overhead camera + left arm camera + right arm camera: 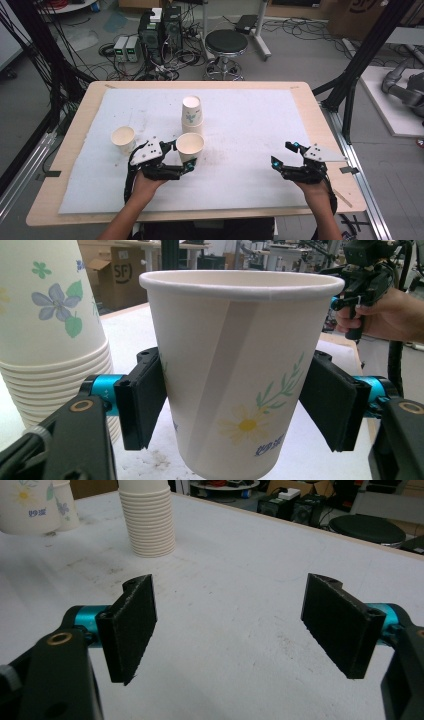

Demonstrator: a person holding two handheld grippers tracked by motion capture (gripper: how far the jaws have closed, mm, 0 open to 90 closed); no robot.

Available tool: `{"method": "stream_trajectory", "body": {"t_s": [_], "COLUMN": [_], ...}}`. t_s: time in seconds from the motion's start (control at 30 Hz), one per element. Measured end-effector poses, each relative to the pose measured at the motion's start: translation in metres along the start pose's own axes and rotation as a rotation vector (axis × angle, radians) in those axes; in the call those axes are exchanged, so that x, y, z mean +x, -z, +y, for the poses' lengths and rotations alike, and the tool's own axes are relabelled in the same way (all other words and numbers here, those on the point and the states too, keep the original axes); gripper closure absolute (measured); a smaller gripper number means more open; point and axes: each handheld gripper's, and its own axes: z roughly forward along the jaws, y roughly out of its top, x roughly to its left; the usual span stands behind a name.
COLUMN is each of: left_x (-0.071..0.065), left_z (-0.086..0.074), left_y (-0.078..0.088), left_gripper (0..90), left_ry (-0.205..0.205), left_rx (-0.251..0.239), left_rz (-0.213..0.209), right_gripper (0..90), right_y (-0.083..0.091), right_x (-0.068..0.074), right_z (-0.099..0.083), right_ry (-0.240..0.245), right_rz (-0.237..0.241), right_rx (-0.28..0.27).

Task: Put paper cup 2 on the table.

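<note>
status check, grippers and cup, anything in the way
Left gripper shut on upright cup. Right gripper open, empty, off to the side. Cup stack close behind the cup, second cup to its left.

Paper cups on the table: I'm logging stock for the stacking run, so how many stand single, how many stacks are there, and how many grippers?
Single paper cups: 2, one held by the left gripper at, one free
Upside-down cup stacks: 1
Grippers: 2, including the right gripper
Total: 5
</note>
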Motion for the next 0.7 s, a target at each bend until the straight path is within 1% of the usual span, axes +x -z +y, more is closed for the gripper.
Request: {"method": "stream_trajectory", "body": {"t_s": [0.13, 0.23, 0.47, 0.6, 0.7], "left_x": [-0.002, -0.005, -0.008, -0.009, -0.009], "left_z": [-0.003, -0.003, 0.003, 0.008, 0.011], "left_y": [-0.004, -0.009, -0.024, -0.039, -0.054], "left_gripper": [29.9, 29.9, 29.9, 29.9, 29.9], "left_ry": [-0.001, -0.002, -0.015, -0.004, -0.008], "left_rx": [0.015, 0.018, 0.024, 0.005, 0.01], "left_rz": [-0.007, -0.015, -0.018, -0.017, -0.02], "right_gripper": [22.8, 22.8, 22.9, 22.9, 22.9], "right_y": [0.0, 0.001, 0.007, 0.008, 0.007], "right_x": [0.0, 0.001, 0.001, 0.0, 0.0], "right_z": [0.0, 0.001, 0.0, 0.003, 0.004], "right_ry": [-0.008, 0.001, 0.001, -0.003, 0.005], "right_rz": [-0.006, -0.007, -0.022, -0.03, -0.03], "right_rx": [0.003, 0.0, -0.003, -0.014, -0.016]}}
